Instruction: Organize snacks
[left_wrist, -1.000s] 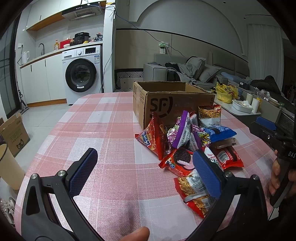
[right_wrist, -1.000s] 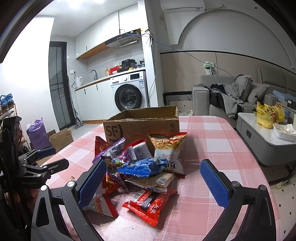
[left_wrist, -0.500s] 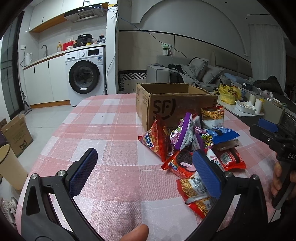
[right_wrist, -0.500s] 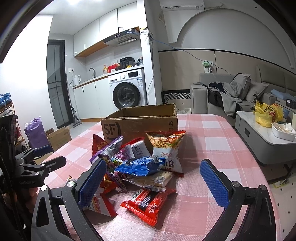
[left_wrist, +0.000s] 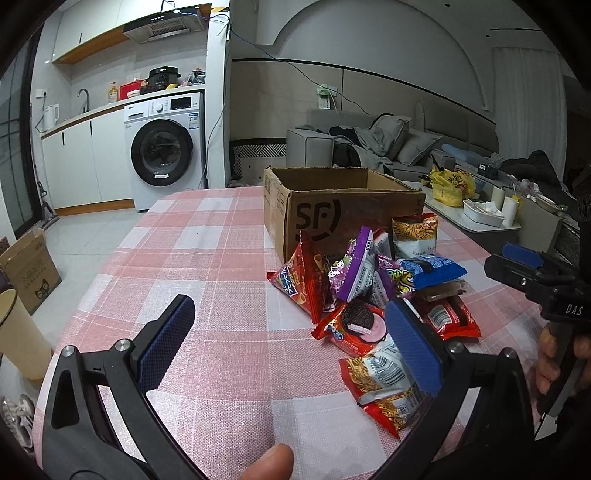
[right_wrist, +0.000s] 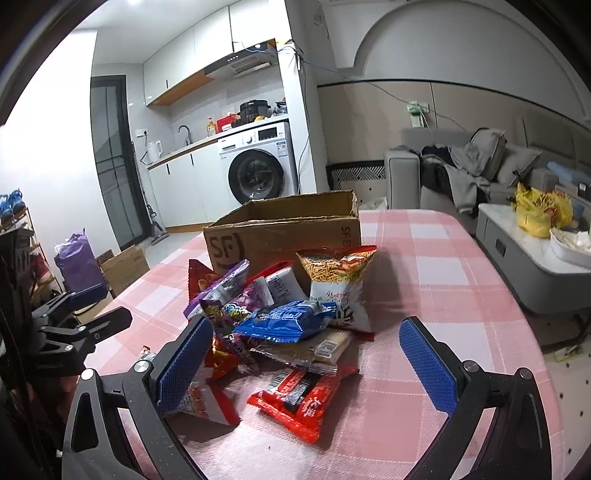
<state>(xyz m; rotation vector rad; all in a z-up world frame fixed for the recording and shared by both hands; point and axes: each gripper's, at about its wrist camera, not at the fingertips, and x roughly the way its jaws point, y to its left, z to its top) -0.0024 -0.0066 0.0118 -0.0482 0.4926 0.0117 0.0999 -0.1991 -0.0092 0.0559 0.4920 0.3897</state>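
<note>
Left wrist view: the left hand-held gripper (left_wrist: 288, 338) is seen wide open and empty; the snacks (left_wrist: 373, 291) lie right of centre, before the box (left_wrist: 332, 210).

Right wrist view: the right hand-held gripper (right_wrist: 306, 352), likewise agape and empty, is judged nearer; the red packet (right_wrist: 301, 397) lies between its fingers, long axis slanting toward lower right.

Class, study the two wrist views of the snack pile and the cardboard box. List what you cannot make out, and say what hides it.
1. Inside of the cardboard box: both views see only its walls, so its contents are hidden.
2. Noodle packet, left view: partly covered by the left claw finger.
3. Packet under the blue packet, right view: mostly buried.
4. Small print on the packets: too small to read.
</note>
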